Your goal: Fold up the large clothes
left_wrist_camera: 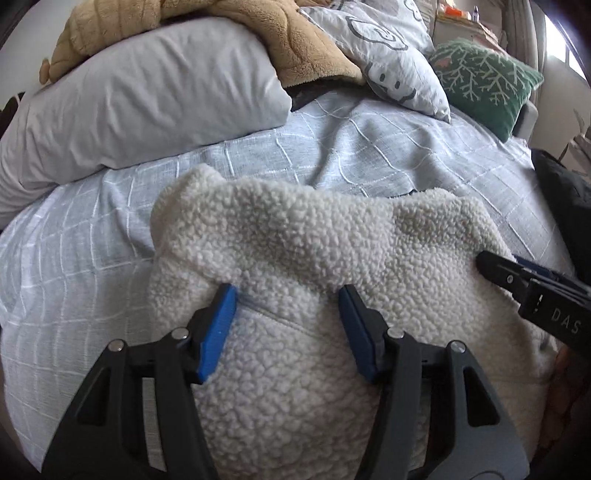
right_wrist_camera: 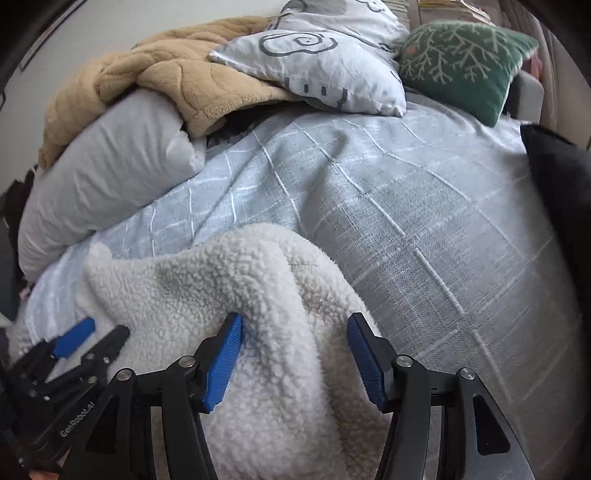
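1. Left gripper stood with its jaws spread wide, blue pads on either side of a raised fold of the cream fleece garment; the pads were not pinched together on the cloth.
2. Right gripper was likewise spread wide over the garment's right-hand edge; the left pad touched the pile, the right pad sat at the border between fleece and cover.
3. In the left wrist view the right gripper entered from the right edge, resting against the fleece; its jaw spacing could not be read from that angle.
4. The fleece garment lay bunched at the near edge of the bed, on the grey-blue checked bed cover.
5. A dark item lay at the bed's right edge; its kind could not be told.
6. Farther back, at the far left: a plain pale pillow with a tan plush blanket draped over it.
7. At the far edge: a printed white cushion, and a green cushion with a pale branch pattern toward the far right corner.
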`<state>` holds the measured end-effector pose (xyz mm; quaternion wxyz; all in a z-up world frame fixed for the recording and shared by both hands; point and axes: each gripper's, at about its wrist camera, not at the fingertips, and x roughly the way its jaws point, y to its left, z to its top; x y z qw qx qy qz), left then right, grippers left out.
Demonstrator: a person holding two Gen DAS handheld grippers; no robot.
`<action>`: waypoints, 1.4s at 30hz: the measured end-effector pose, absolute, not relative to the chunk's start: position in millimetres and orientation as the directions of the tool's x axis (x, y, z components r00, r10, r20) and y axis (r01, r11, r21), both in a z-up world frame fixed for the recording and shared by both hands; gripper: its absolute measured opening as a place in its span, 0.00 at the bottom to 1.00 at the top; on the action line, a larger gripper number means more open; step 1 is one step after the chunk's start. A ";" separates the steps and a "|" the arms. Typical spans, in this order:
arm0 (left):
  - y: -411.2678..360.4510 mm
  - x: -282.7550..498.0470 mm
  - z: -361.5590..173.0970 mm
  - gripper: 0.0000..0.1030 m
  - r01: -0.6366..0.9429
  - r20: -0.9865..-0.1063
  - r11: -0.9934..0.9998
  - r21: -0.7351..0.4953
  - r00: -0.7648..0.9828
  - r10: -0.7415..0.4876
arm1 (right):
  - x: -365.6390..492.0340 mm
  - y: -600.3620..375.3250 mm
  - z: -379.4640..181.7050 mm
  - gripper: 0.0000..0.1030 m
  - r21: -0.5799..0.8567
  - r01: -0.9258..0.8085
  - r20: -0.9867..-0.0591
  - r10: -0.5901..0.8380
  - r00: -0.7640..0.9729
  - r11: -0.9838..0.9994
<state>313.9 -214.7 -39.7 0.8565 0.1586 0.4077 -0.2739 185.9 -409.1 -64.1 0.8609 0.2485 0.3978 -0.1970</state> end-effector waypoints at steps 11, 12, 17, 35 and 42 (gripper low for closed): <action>-214.8 306.7 -37.7 0.59 0.593 -0.758 0.802 0.067 0.553 -0.346 | 180.5 -403.2 -71.5 0.61 0.282 0.539 -0.755 -0.163 0.635 0.793; -214.7 303.4 -34.5 0.59 0.592 -0.752 0.802 0.082 0.565 -0.340 | 181.5 -400.1 -69.4 0.63 0.256 0.544 -0.760 -0.181 0.624 0.799; -196.0 270.6 -2.2 0.60 0.584 -0.735 0.807 0.081 0.582 -0.347 | 169.9 -390.3 -42.7 0.67 0.205 0.519 -0.767 -0.193 0.612 0.830; -91.8 277.2 -67.4 0.98 0.279 -0.735 0.722 -0.633 0.077 -0.674 | 90.8 -430.1 -95.1 0.80 0.642 0.407 -0.738 0.380 0.557 0.650; -81.1 257.7 -37.2 0.68 0.313 -0.712 0.712 -0.629 0.138 -0.689 | 96.1 -411.3 -73.2 0.56 0.654 0.289 -0.705 0.425 0.568 0.699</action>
